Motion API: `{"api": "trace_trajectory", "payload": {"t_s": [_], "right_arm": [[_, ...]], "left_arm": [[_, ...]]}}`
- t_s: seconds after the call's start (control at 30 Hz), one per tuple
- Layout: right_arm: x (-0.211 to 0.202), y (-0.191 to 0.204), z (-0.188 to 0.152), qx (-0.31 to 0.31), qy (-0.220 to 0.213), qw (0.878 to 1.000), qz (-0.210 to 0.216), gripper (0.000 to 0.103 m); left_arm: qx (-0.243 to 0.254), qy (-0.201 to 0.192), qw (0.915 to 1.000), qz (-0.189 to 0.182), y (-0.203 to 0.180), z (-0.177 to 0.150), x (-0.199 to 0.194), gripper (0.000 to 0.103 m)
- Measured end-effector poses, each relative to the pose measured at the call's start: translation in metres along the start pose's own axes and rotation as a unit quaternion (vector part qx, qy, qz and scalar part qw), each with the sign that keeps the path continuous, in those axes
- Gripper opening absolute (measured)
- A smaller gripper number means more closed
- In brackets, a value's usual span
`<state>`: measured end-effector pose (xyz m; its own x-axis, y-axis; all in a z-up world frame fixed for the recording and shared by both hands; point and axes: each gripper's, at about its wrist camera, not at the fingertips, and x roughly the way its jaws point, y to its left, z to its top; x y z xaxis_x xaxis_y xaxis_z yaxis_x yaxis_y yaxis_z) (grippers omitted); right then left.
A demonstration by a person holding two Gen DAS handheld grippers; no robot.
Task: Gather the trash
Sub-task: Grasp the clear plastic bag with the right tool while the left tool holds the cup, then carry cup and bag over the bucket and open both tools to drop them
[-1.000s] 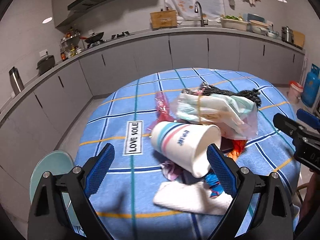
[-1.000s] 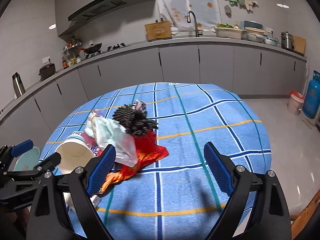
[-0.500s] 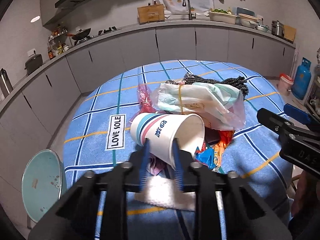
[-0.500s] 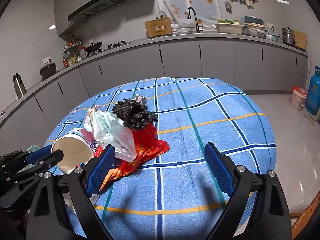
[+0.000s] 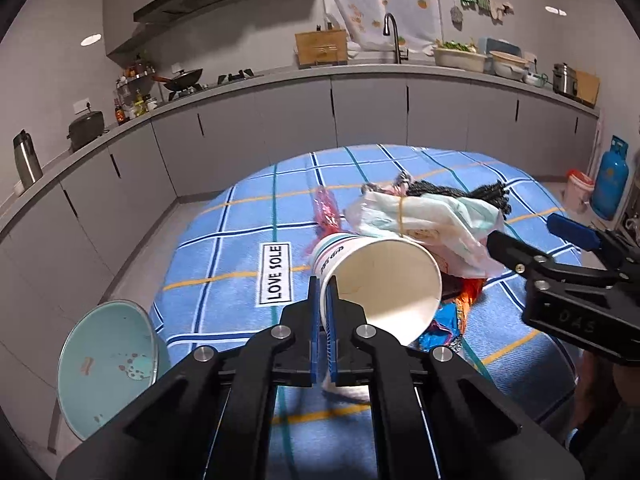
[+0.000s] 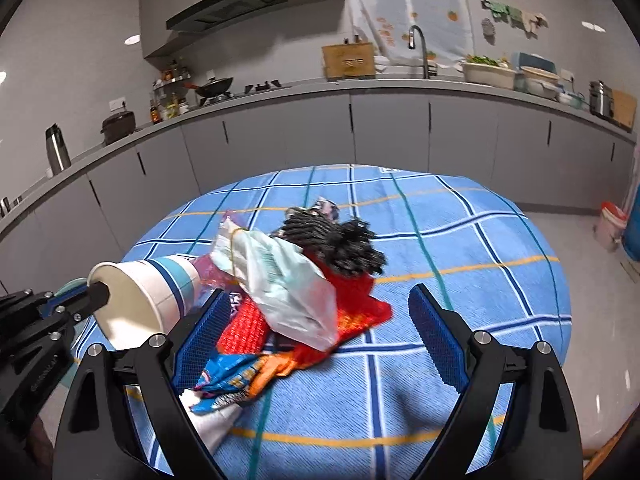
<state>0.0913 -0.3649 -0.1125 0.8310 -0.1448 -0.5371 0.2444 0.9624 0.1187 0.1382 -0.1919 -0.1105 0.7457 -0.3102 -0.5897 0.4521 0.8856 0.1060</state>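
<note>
left gripper (image 5: 325,312): we are seeing it clamping the near wall of the paper cup (image 5: 380,280) at the rim, one pad outside, one inside; pads almost meeting on the thin wall.
paper cup: lying tilted on its side in the grip, mouth facing the left camera, base pointing toward 11 o'clock; white with teal, blue and pink bands. In the right wrist view it is sitting at 9 o'clock (image 6: 140,300), raised over the edge of the bench.
right gripper (image 6: 320,332): we are seeing it standing wide, nothing between the pads; hanging over the trash pile. In the left wrist view it is coming in from 3 o'clock (image 5: 560,256).
bench (image 6: 460,248): round, wearing a blue checked cloth with a "LOVE SOLE" label (image 5: 276,274).
trash pile: sitting mid-bench, at 12 o'clock from the right gripper.
white plastic bag (image 6: 280,280): lying on top, tied with a yellow band.
black stringy bundle (image 6: 336,240): lying just behind the bag, touching it.
red wrapper (image 6: 352,308): spreading flat under the bag.
blue-orange snack packet (image 6: 236,376): lying at the near edge, just beside the right gripper's left pad.
teal stool (image 5: 108,364): standing at 8 o'clock off the bench, on the floor.
</note>
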Motion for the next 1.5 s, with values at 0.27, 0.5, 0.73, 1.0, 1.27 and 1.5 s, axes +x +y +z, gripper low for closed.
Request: {"api": "trace_trajectory", "payload": {"t_s": [0.27, 0.5, 0.73, 1.0, 1.27, 1.5], "right_arm": [[0.022, 0.012, 0.004, -0.013, 0.011, 1.000, 0.004, 0.089], [0.033, 0.020, 0.002, -0.027, 0.031, 0.999, 0.010, 0.068], [0.032, 0.025, -0.004, -0.041, 0.043, 0.998, 0.013, 0.037], [0.013, 0.030, 0.000, -0.050, 0.018, 0.999, 0.006, 0.029], [-0.008, 0.030, 0.010, -0.040, -0.004, 0.999, 0.002, 0.028], [-0.017, 0.047, 0.020, -0.047, -0.014, 0.999, 0.025, 0.028]], "left_arm": [[-0.014, -0.015, 0.9998, 0.008, 0.015, 0.002, -0.014, 0.004], [-0.030, -0.013, 0.9993, 0.016, 0.029, 0.000, -0.012, 0.004], [-0.042, -0.016, 0.9988, 0.022, 0.040, 0.000, -0.014, 0.004], [-0.050, -0.033, 0.9979, 0.026, 0.047, 0.002, -0.028, 0.004], [-0.060, -0.045, 0.9965, 0.037, 0.060, 0.003, -0.039, 0.004], [-0.071, -0.052, 0.9946, 0.056, 0.077, 0.000, -0.048, 0.004]]}}
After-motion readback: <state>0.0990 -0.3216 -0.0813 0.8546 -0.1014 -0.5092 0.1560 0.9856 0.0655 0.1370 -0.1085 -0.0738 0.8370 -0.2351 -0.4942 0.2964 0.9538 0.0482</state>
